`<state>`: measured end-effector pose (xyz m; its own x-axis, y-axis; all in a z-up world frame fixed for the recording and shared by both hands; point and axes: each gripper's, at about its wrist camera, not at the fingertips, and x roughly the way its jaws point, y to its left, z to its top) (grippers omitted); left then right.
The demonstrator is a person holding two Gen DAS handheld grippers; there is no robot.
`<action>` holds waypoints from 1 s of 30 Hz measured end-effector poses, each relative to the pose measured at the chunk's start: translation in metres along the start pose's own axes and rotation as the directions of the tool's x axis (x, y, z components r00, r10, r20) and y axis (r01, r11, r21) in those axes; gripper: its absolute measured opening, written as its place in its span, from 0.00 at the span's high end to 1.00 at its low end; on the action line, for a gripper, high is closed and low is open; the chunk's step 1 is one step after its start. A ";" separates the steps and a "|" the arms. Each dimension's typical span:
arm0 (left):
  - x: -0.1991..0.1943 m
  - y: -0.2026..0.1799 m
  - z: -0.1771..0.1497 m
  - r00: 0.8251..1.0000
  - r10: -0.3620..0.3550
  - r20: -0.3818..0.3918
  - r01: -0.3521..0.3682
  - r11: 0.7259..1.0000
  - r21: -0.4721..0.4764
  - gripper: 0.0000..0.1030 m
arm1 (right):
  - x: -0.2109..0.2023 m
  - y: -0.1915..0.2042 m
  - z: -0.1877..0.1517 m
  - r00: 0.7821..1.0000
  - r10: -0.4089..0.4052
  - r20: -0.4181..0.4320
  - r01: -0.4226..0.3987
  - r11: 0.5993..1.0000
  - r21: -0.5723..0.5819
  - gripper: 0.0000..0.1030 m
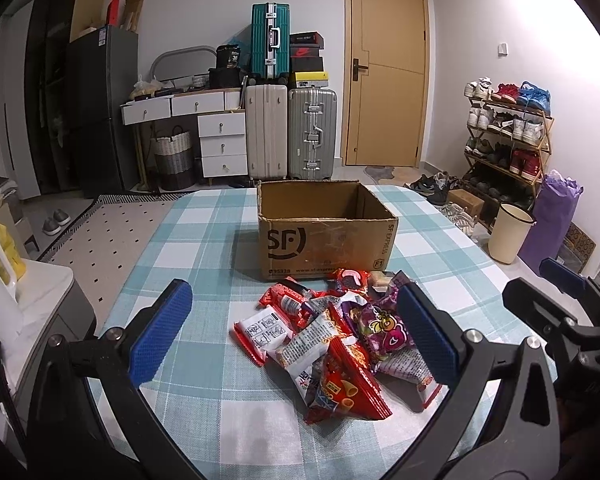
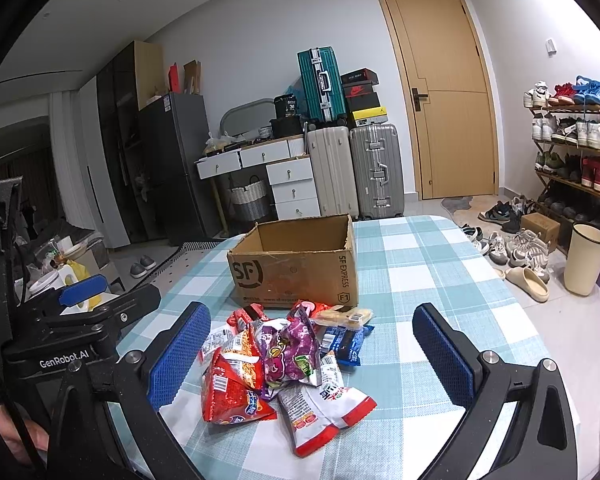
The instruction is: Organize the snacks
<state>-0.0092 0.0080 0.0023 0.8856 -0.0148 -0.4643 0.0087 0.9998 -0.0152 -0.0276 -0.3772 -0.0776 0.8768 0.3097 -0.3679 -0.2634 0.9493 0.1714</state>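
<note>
A pile of snack packets (image 1: pixel 332 344) (image 2: pixel 284 364) lies on the checked tablecloth just in front of an open cardboard box (image 1: pixel 324 232) (image 2: pixel 296 268) marked SF. The pile holds red, purple, white and blue packets. The box looks empty from here. My left gripper (image 1: pixel 296 336) hovers open above the near side of the pile, its blue pads (image 1: pixel 160 332) wide apart. My right gripper (image 2: pixel 312 364) is open too, straddling the pile from above with nothing between its fingers. Each gripper shows at the edge of the other's view.
The table (image 1: pixel 204 240) ends near a white cabinet (image 1: pixel 40 288) on the left. Suitcases (image 1: pixel 292 132), a drawer unit, a fridge and a door stand behind. A shoe rack (image 2: pixel 572 152), loose shoes and a cream bin (image 2: pixel 584 260) crowd the floor on the right.
</note>
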 end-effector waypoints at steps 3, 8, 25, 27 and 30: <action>0.000 0.001 0.001 1.000 0.002 0.001 -0.002 1.000 -0.003 0.01 | -0.001 0.000 0.000 1.000 -0.008 0.004 0.008 1.000 -0.005 0.00; 0.000 0.000 0.001 1.000 0.000 -0.001 0.000 1.000 0.001 0.01 | -0.002 0.000 0.000 1.000 -0.001 0.003 0.001 1.000 0.005 0.00; -0.001 0.003 0.002 1.000 -0.022 -0.020 0.022 1.000 -0.015 0.01 | -0.007 0.000 0.002 1.000 -0.001 0.015 0.001 1.000 0.005 0.00; -0.002 0.003 0.002 1.000 -0.019 -0.021 0.018 1.000 -0.014 0.01 | -0.007 0.000 0.002 1.000 0.001 0.016 -0.001 1.000 0.006 0.00; -0.004 0.001 0.003 1.000 -0.019 -0.016 0.019 1.000 -0.007 0.01 | -0.007 0.000 0.002 1.000 -0.001 0.017 0.001 1.000 0.007 0.00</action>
<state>-0.0118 0.0093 0.0066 0.8775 -0.0339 -0.4784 0.0220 0.9993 -0.0304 -0.0325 -0.3793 -0.0731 0.8838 0.3077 -0.3524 -0.2596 0.9492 0.1776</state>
